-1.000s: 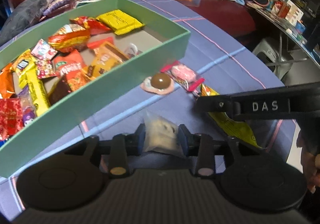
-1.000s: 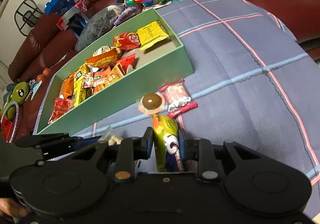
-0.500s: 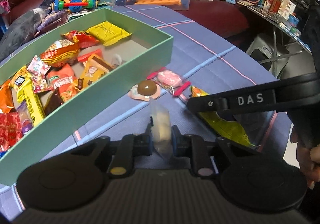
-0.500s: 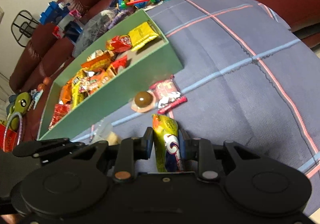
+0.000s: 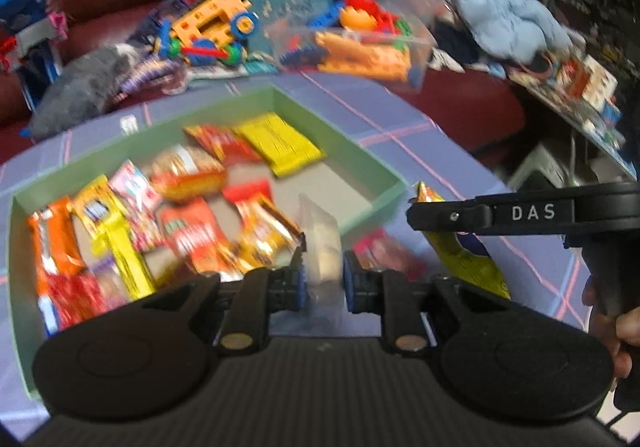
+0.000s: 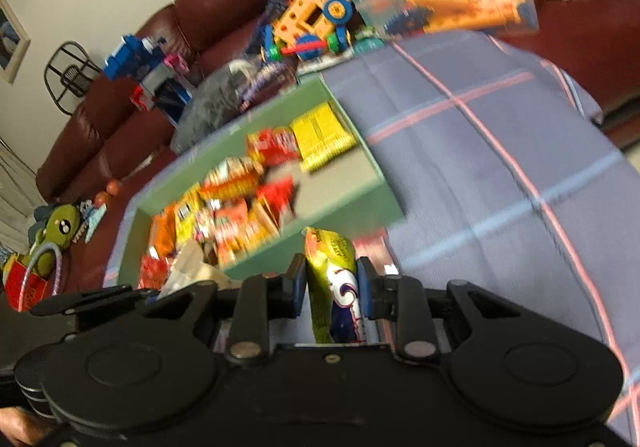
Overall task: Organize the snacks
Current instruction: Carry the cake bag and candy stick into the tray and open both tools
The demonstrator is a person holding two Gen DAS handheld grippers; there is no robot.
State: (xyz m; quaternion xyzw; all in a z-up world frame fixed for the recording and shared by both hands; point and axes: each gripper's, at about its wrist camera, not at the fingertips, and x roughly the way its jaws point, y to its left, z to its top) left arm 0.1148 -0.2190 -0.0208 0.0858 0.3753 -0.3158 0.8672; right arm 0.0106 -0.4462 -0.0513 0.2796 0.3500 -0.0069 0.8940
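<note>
Most snacks already lie in the green box (image 5: 376, 203), and the left gripper (image 5: 322, 279) clamps a clear packet (image 5: 320, 243) while the right gripper (image 6: 331, 287) clamps a yellow packet (image 6: 332, 267), both near the box's right end and not yet dropped in.

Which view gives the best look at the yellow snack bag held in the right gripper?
The right wrist view: the yellow snack bag stands upright between the pads of the right gripper, its print facing the camera. The left wrist view shows the bag from the side, partly hidden behind that gripper's black finger.
</note>
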